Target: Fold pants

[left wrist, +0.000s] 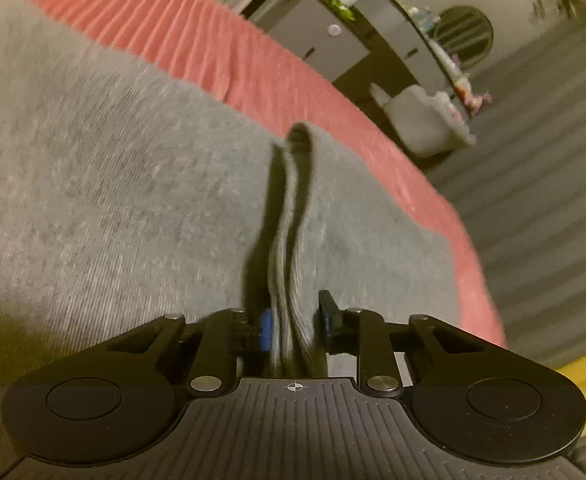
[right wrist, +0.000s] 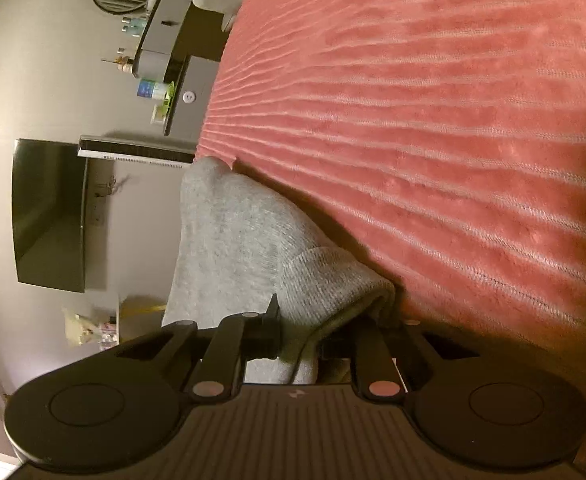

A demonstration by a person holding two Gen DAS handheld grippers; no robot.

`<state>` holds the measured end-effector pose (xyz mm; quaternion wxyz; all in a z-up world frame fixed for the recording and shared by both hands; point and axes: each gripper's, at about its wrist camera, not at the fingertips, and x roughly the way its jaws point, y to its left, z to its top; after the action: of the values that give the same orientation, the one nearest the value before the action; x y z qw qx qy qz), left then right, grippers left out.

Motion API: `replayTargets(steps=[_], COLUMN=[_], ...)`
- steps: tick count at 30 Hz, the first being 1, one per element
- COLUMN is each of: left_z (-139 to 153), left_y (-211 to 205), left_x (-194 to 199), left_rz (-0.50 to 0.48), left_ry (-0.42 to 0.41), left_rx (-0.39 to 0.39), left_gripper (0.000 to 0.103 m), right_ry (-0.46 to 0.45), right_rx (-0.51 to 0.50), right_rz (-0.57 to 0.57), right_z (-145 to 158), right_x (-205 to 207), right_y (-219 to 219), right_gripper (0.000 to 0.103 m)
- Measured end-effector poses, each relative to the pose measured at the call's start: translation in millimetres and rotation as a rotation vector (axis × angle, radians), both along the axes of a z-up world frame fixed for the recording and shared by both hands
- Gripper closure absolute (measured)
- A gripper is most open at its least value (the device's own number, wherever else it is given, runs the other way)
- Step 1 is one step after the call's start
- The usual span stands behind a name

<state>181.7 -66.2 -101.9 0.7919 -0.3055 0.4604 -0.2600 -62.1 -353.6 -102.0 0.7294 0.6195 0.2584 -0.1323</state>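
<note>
Gripping grey pants (left wrist: 133, 168) edge: left gripper (left wrist: 295, 328) jaws clamped; right gripper (right wrist: 299, 336) jaws clamped on cuff.

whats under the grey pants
A ribbed pink bedspread shows beside the grey pants; whatever lies beneath them is covered. Each hand-held gripper, left and right, pinches an edge.

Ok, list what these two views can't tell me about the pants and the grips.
- Left wrist view: motion blur smears the gray pants; the layers pinched in the left hand-held gripper can't be counted.
- Right wrist view: cloth covers the right hand-held gripper's far finger.
- Both views: frame edges cut off the pants' overall shape.
</note>
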Motion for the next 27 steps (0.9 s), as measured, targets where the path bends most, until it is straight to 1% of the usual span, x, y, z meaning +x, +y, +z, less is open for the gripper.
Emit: replayTargets(steps=[2, 6, 8, 12, 14, 19, 22, 24, 27], left_z=[-6, 0, 4, 12, 16, 26, 29, 29, 31], left_y=[5, 2, 0, -4, -4, -11, -12, -7, -1], left_x=[3, 5, 5, 7, 6, 6, 5, 2, 1], left_rz=[0.004, -0.018, -0.027, -0.031, -0.031, -0.037, -0.036, -0.030, -0.018], left_ry=[0.024, 0.000, -0.017, -0.034, -0.047, -0.089, -0.098, -0.105, -0.110], left_rx=[-0.040, -0.011, 0.010, 0.031, 0.034, 0.060, 0.073, 0.079, 0.087], left_gripper=[0.082, 0.086, 0.086, 0.087, 0.087, 0.087, 0.087, 0.087, 0.087], right_ry=[0.007, 0.029, 0.049, 0.093, 0.107, 0.118, 0.126, 0.127, 0.124], right_rx=[-0.016, -0.067, -0.124, -0.276, -0.320, -0.367, -0.418, -0.450, -0.471], right_rz=[-0.010, -0.012, 0.001, 0.047, 0.059, 0.072, 0.094, 0.113, 0.149], right_z=[0, 4, 10, 25, 29, 35, 40, 44, 47], right_x=[0, 3, 6, 12, 13, 14, 15, 16, 19], right_y=[3, 9, 15, 28, 31, 35, 40, 43, 48], right_gripper=[0.087, 0.088, 0.089, 0.089, 0.089, 0.089, 0.089, 0.089, 0.089])
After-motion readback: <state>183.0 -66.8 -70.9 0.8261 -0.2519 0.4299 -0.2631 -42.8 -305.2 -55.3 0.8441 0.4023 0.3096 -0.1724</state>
